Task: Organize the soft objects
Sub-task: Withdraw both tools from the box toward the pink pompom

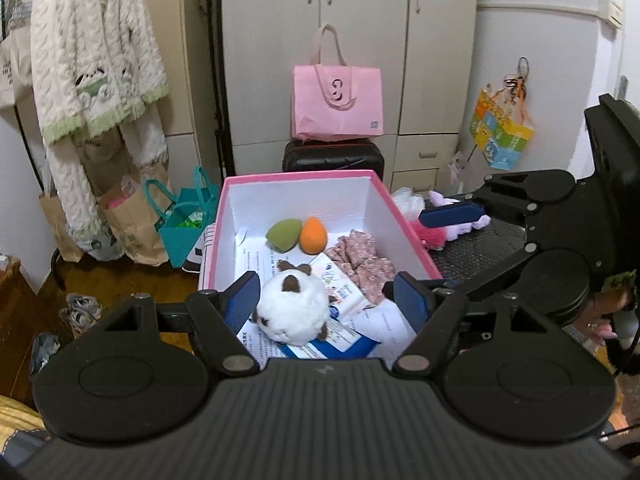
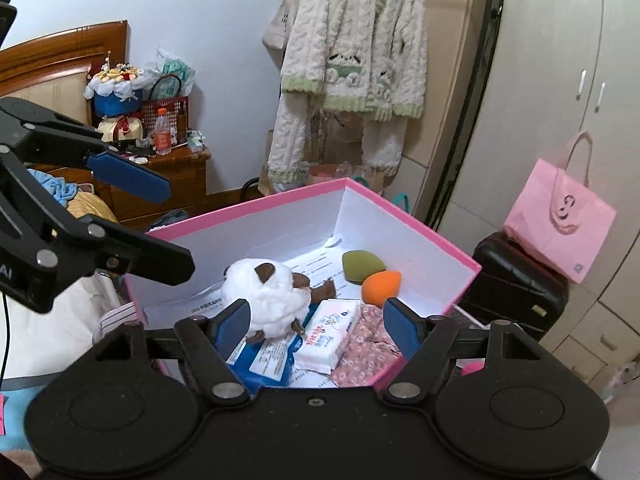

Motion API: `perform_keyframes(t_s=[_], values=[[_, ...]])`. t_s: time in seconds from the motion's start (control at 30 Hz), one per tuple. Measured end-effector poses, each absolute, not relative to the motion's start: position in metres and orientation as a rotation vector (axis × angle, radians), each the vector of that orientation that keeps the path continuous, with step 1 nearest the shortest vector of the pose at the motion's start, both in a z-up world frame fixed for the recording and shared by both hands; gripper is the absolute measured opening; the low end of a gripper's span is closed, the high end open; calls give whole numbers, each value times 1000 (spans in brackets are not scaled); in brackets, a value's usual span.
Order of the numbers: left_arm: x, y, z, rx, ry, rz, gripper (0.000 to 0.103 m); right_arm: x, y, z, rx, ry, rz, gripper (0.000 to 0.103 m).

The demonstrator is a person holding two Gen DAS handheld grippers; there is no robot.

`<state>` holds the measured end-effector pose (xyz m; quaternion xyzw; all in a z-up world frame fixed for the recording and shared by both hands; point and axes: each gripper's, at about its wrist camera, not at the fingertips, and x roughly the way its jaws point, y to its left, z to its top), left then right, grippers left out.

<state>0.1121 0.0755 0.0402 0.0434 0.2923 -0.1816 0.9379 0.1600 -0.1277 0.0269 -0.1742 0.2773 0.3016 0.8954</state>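
Observation:
A pink box (image 1: 296, 178) (image 2: 400, 208) with white walls holds a white plush with brown ears (image 1: 290, 308) (image 2: 266, 300), a green sponge (image 1: 284, 232) (image 2: 360, 266), an orange sponge (image 1: 314, 235) (image 2: 380, 286), a floral cloth (image 1: 360, 264) (image 2: 368, 348), a tissue pack (image 2: 328, 332) and papers. My left gripper (image 1: 326, 300) (image 2: 168, 228) hovers open at the box's near-left side, nothing between its pads; the plush lies below it. My right gripper (image 2: 320, 326) (image 1: 460, 248) is open and empty, at the box's right edge.
Pink and purple fluffy things (image 1: 436, 232) lie on a black mesh surface (image 1: 480, 248) right of the box. A pink tote (image 1: 338, 100) sits on a black suitcase (image 1: 334, 156) before the wardrobe. Fleece clothes (image 1: 96, 60) hang at left above paper bags. A wooden nightstand (image 2: 176, 168) stands beyond.

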Motion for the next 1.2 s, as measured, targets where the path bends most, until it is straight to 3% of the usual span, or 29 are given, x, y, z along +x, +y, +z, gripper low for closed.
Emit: perform_keyframes(t_s=[0.6, 1.2], values=[[68, 5, 51, 195, 581, -512, 75, 97, -245, 51, -259, 487, 439, 79], [81, -78, 30, 121, 513, -514, 75, 141, -325, 29, -115, 550, 423, 80]])
